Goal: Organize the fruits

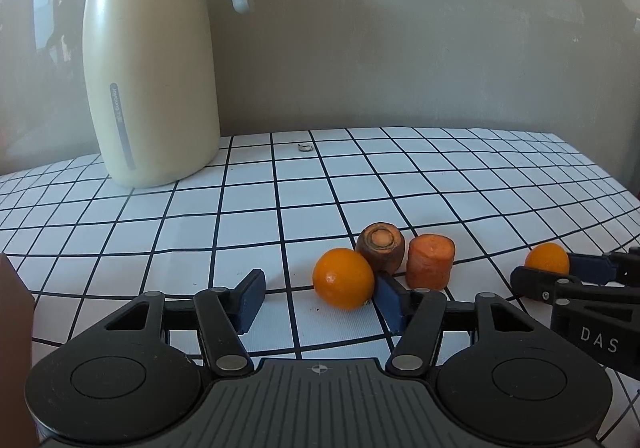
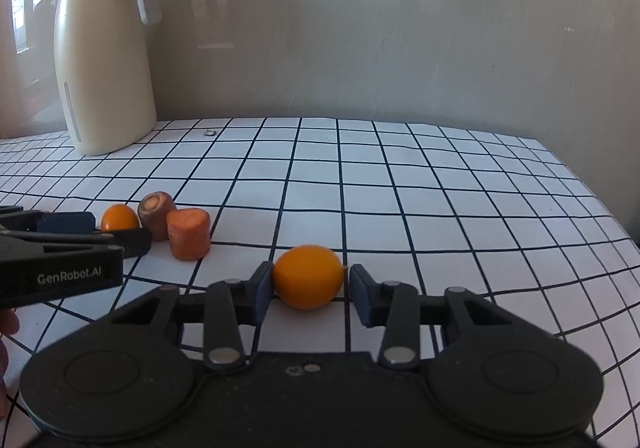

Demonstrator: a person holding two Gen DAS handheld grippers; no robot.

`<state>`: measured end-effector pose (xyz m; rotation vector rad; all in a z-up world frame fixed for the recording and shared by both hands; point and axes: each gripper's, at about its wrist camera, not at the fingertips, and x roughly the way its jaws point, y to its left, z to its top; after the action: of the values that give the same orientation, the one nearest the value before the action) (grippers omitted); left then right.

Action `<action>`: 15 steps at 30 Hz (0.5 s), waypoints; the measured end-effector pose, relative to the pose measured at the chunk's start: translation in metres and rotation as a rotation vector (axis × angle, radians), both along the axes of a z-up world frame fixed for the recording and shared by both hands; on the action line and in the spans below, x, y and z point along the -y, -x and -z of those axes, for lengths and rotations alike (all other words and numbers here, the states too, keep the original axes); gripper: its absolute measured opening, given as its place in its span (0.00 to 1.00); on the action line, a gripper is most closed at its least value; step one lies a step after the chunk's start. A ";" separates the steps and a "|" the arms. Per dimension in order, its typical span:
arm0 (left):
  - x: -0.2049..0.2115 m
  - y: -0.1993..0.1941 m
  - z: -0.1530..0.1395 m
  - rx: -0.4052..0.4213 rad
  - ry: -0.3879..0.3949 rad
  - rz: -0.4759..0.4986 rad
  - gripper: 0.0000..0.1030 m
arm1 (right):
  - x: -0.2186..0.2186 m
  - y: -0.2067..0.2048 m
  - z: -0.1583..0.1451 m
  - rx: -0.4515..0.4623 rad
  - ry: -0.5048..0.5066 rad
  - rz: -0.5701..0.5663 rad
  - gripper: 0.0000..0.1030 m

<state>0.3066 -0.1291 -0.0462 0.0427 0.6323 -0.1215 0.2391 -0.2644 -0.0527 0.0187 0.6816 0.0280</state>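
Right gripper (image 2: 306, 288) brackets small orange (image 2: 307, 276) on counter (image 2: 440, 208); left pad touching skin, right pad shows sliver of gap, so squeeze looks not quite complete. Finish closing gently, pads at widest girth, or round fruit will likely squirt forward.

Left gripper (image 1: 320, 296) half open, not gripping: second orange (image 1: 343, 278) sits between pads, against right one, far from left. Two carrot chunks (image 1: 408, 258) just beyond, brown one touching fruit. Centre before closing; avoid nudging carrots.
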 end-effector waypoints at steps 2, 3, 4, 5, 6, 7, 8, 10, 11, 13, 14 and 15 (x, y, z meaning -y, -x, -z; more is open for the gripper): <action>0.001 0.000 0.000 0.001 -0.003 0.001 0.57 | -0.002 -0.002 0.000 -0.006 0.003 0.000 0.27; 0.000 0.001 0.000 0.005 0.002 0.007 0.50 | -0.002 -0.002 0.000 -0.008 -0.001 -0.001 0.26; 0.000 0.001 -0.001 0.009 0.004 0.010 0.32 | -0.002 -0.002 0.000 -0.007 -0.004 -0.003 0.26; 0.000 0.002 -0.001 0.014 -0.002 0.002 0.31 | -0.003 -0.002 0.000 -0.005 -0.005 -0.004 0.26; -0.001 0.003 -0.001 0.020 0.002 0.001 0.31 | -0.003 -0.002 -0.001 -0.001 -0.002 -0.003 0.26; -0.002 0.005 -0.002 0.028 0.002 -0.001 0.31 | -0.003 -0.002 -0.002 0.002 -0.002 -0.002 0.26; -0.003 0.007 -0.003 0.035 -0.004 -0.003 0.31 | -0.003 -0.002 -0.003 0.006 -0.001 -0.001 0.26; -0.005 0.009 -0.003 0.037 -0.009 -0.002 0.31 | -0.003 -0.002 -0.004 0.011 0.003 0.000 0.26; -0.006 0.011 -0.003 0.039 -0.011 -0.004 0.31 | -0.003 -0.001 -0.005 0.012 0.003 0.001 0.26; -0.008 0.015 -0.005 0.047 -0.021 0.002 0.31 | -0.003 -0.001 -0.006 0.014 0.003 0.003 0.26; -0.008 0.017 -0.005 0.051 -0.027 0.002 0.31 | -0.004 0.000 -0.006 0.016 0.006 0.003 0.26; -0.008 0.018 -0.006 0.053 -0.032 0.006 0.31 | -0.004 0.001 -0.008 0.021 0.008 0.006 0.26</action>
<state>0.2882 -0.1209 -0.0407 0.0781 0.5808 -0.1159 0.2385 -0.2603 -0.0451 0.0124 0.6605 0.0200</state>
